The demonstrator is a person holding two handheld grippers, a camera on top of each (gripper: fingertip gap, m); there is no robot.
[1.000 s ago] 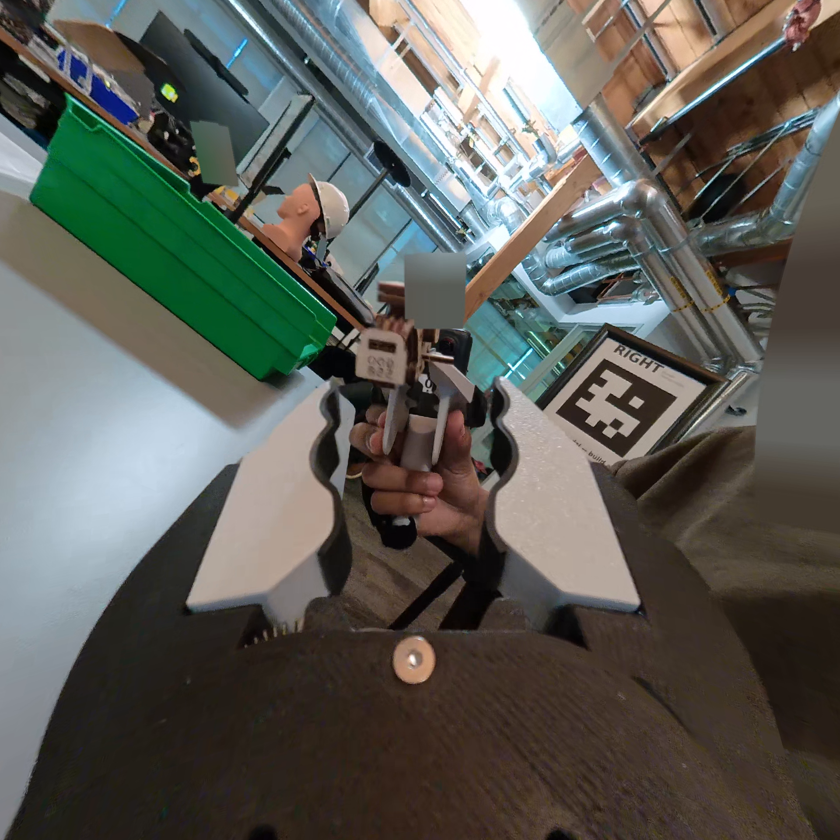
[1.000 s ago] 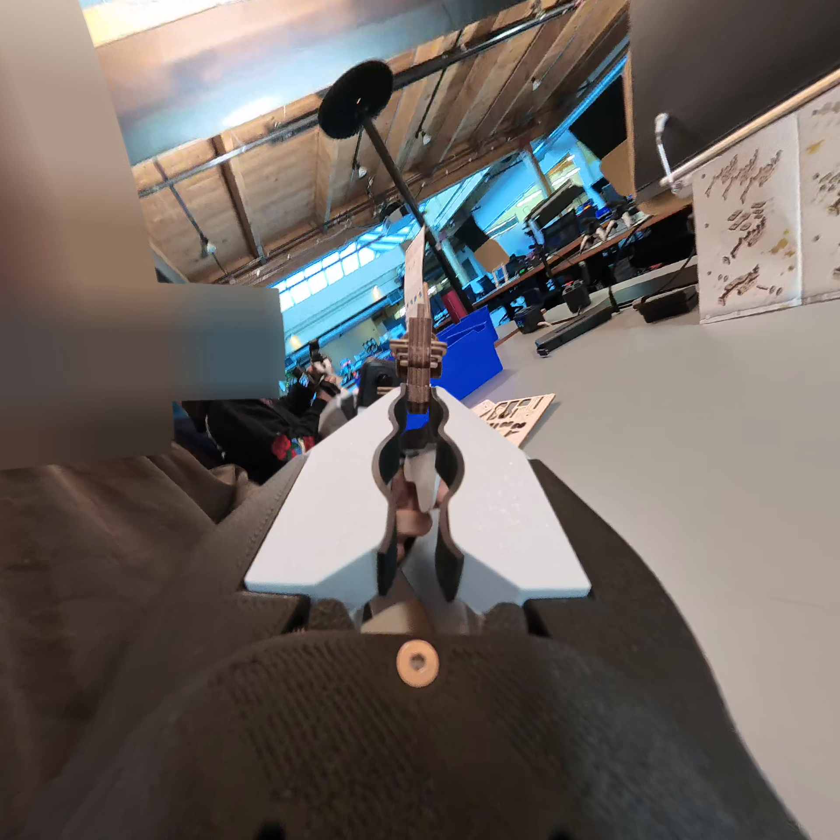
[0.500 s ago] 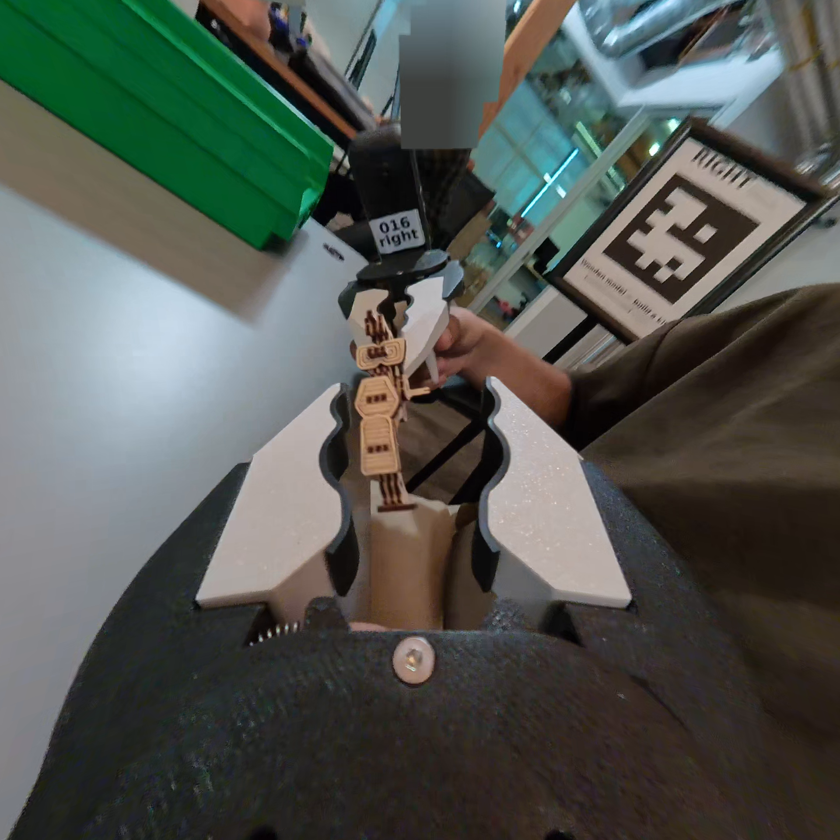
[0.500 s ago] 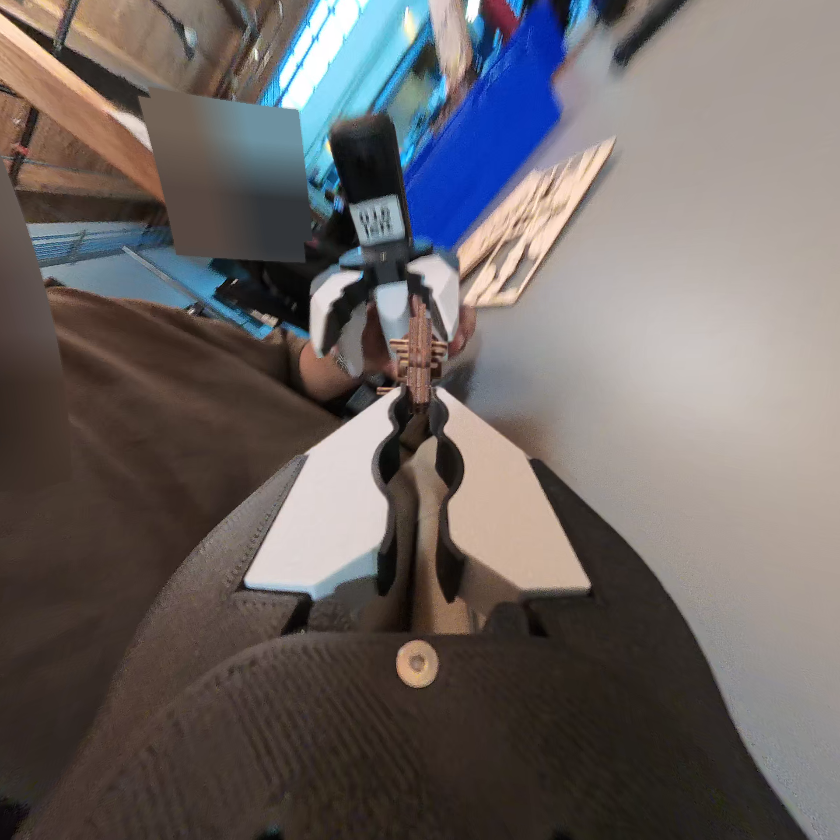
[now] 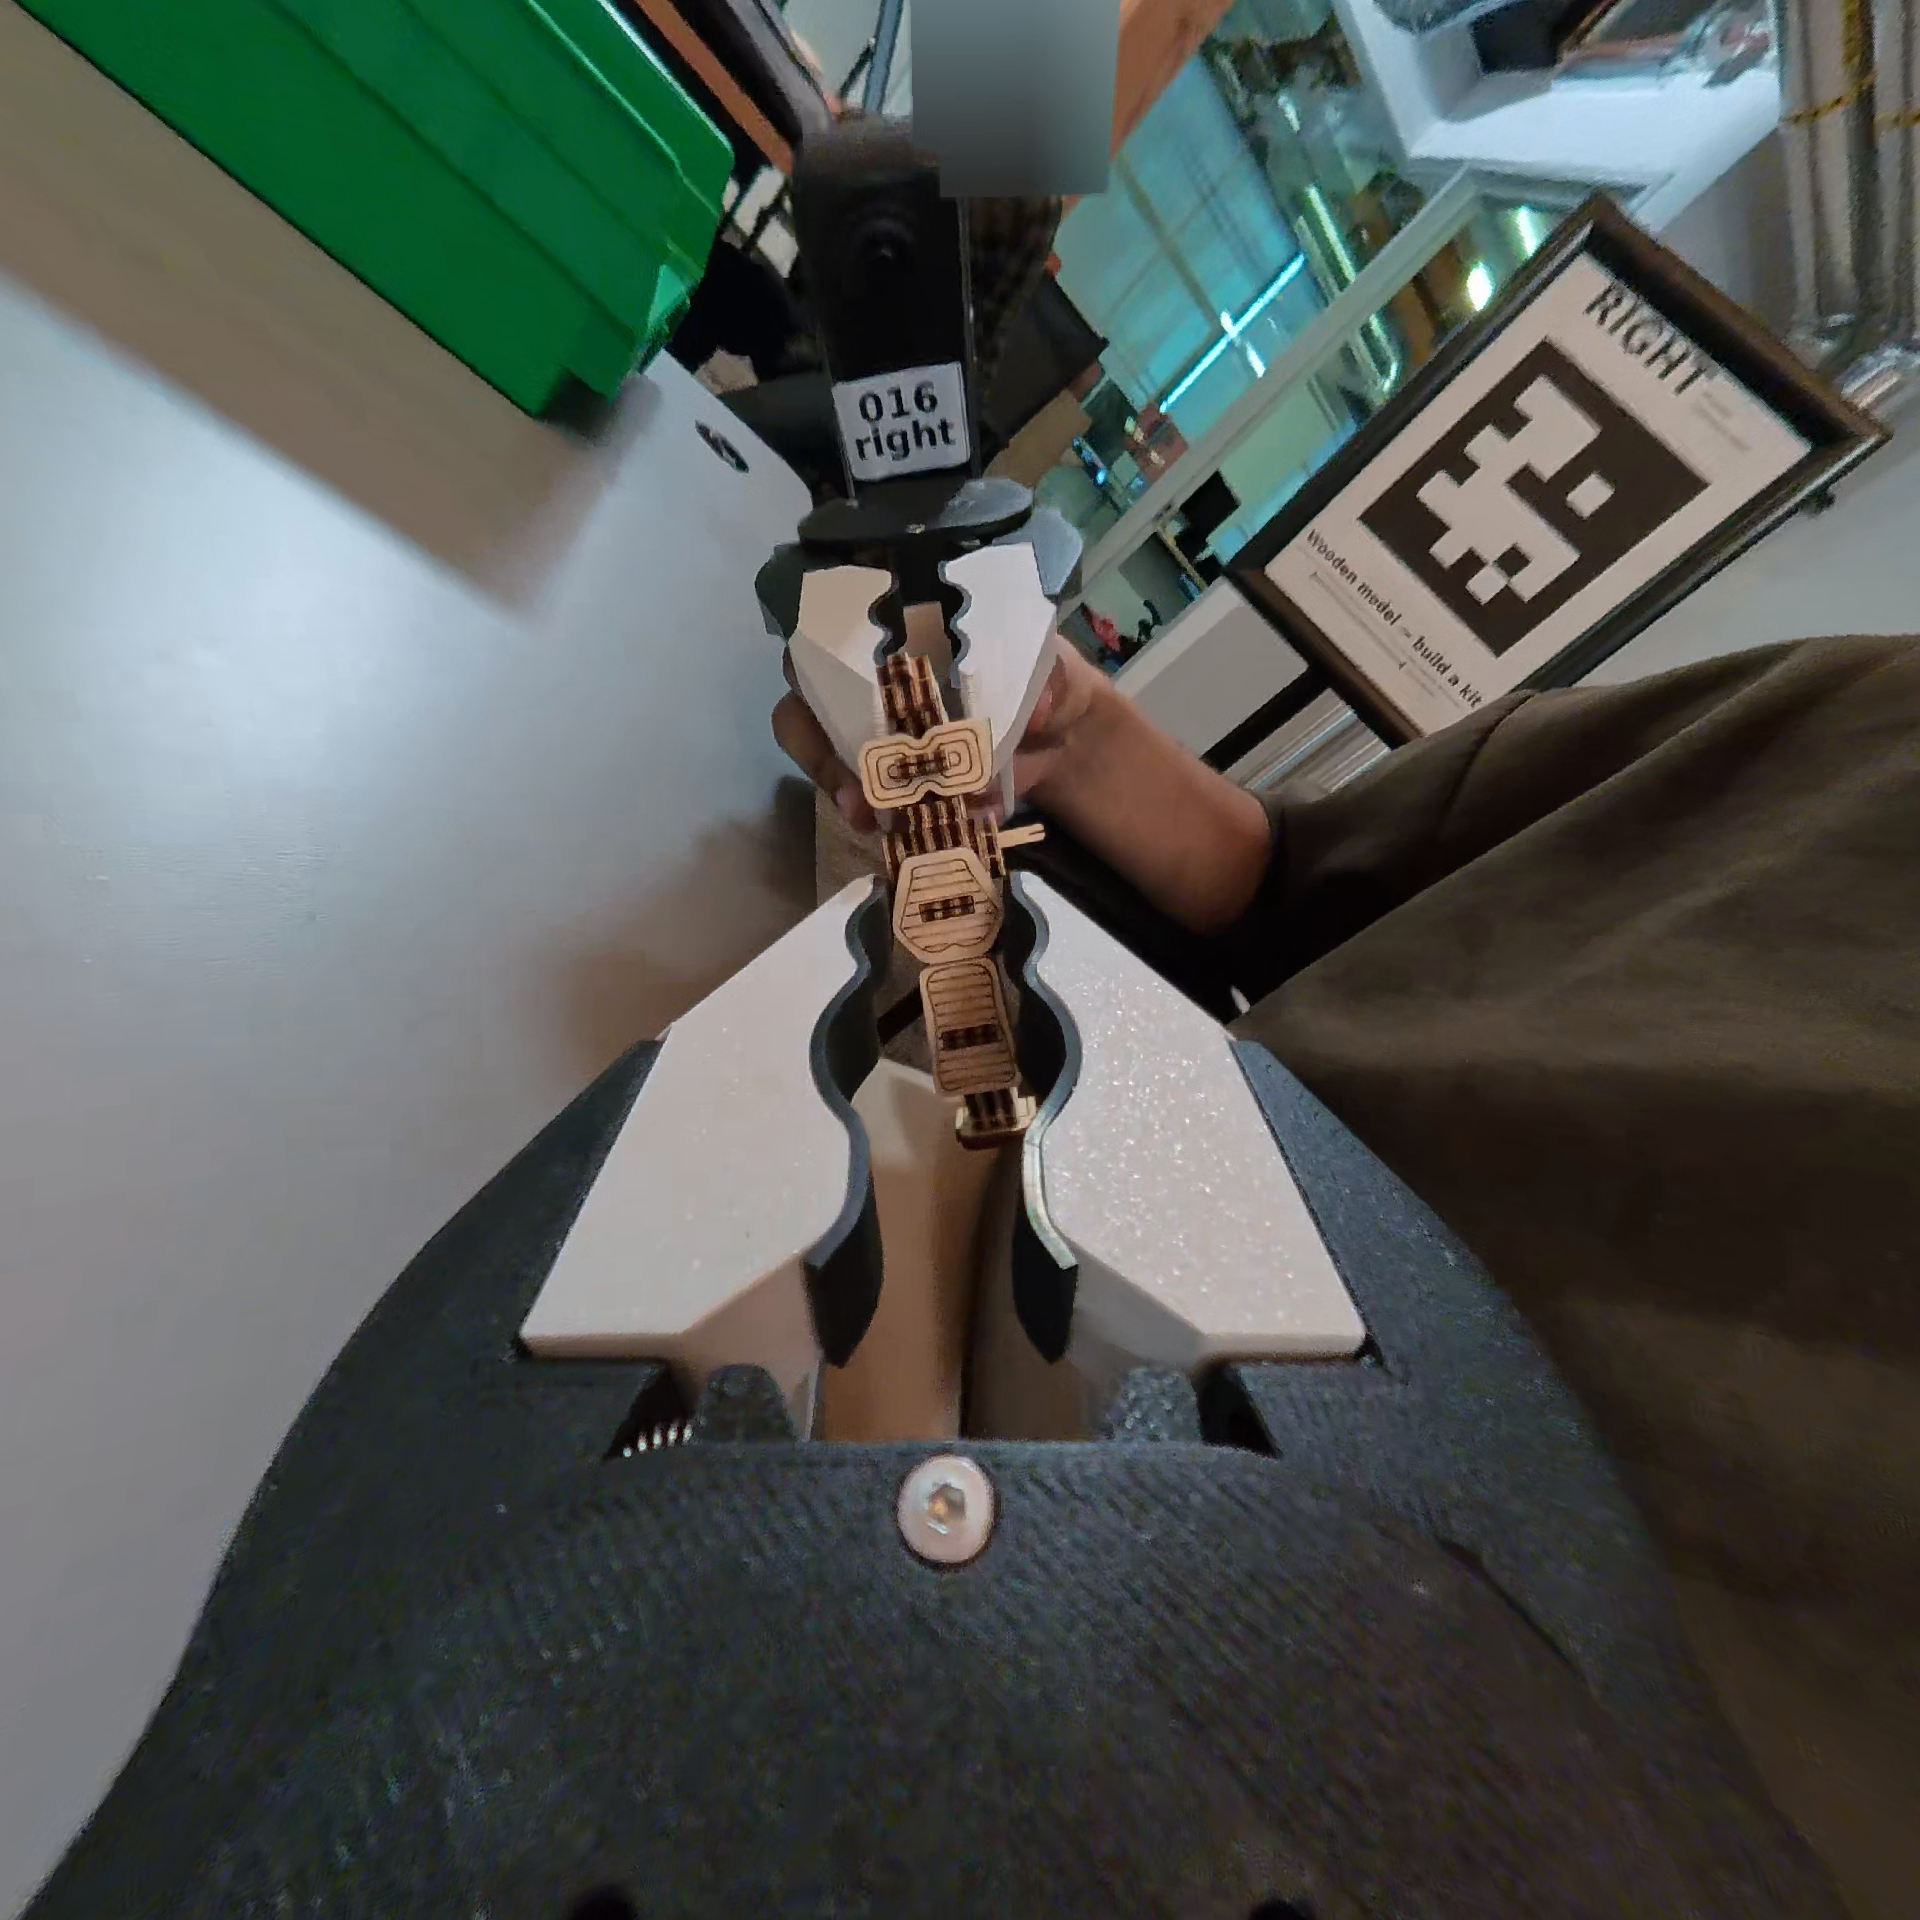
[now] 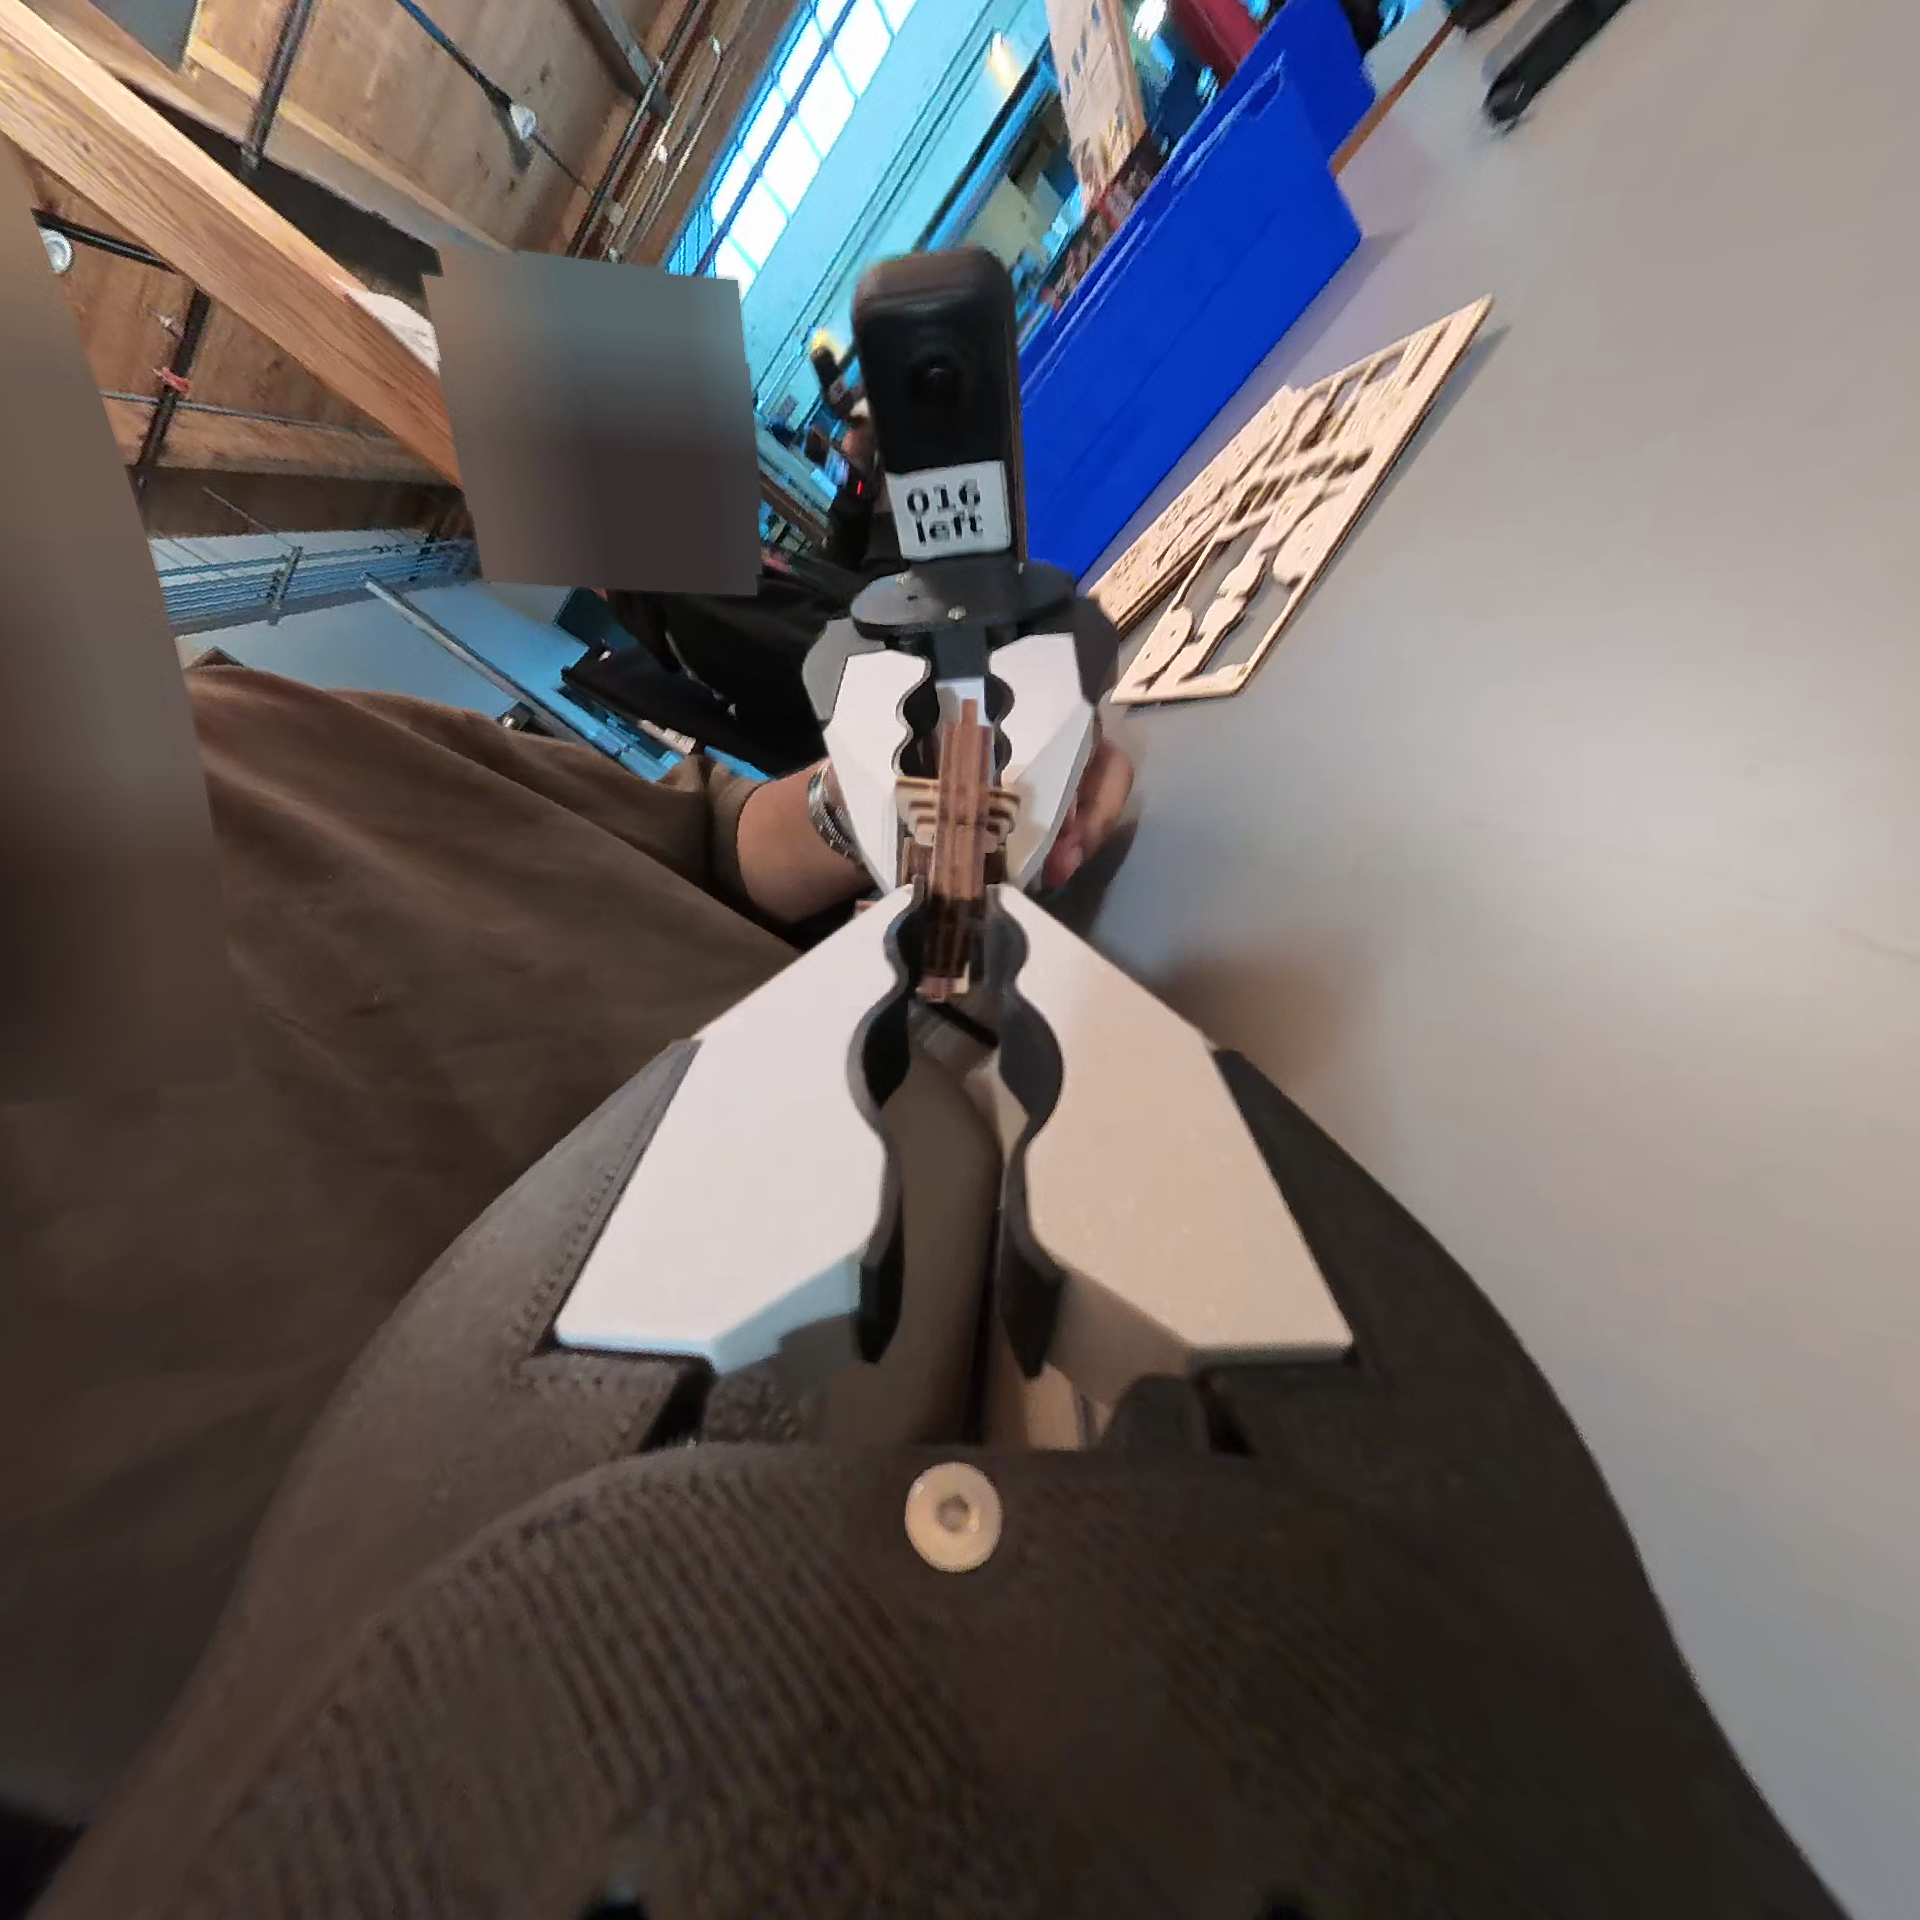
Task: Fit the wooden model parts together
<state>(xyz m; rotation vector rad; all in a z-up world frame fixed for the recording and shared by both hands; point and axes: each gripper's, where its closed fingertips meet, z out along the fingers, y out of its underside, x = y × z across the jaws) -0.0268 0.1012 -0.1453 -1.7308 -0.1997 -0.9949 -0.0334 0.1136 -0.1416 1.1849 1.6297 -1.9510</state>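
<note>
A small laser-cut wooden model (image 5: 945,914) made of several stacked plates hangs in the air between my two grippers, which face each other. In the left wrist view my left gripper (image 5: 943,899) has its fingers drawn in against the model's near end. My right gripper (image 5: 925,727) is farther off, shut on the model's far end, with a hand behind it. In the right wrist view my right gripper (image 6: 951,914) pinches the model (image 6: 951,831) edge-on, and my left gripper (image 6: 961,790) holds its other end.
A green bin (image 5: 416,177) stands at the back of the grey table (image 5: 312,831). A framed sign with a black-and-white marker (image 5: 1538,499) stands to the right. A blue bin (image 6: 1184,312) and a sheet of wooden parts (image 6: 1288,499) lie beyond. A brown-sleeved arm fills one side. My two grippers' fingertips are within a few centimetres of each other.
Both grippers swung down from pointing at the ceiling and came together. The model entered my open left gripper, whose fingers then drew in around it. The right gripper stayed shut on it.
</note>
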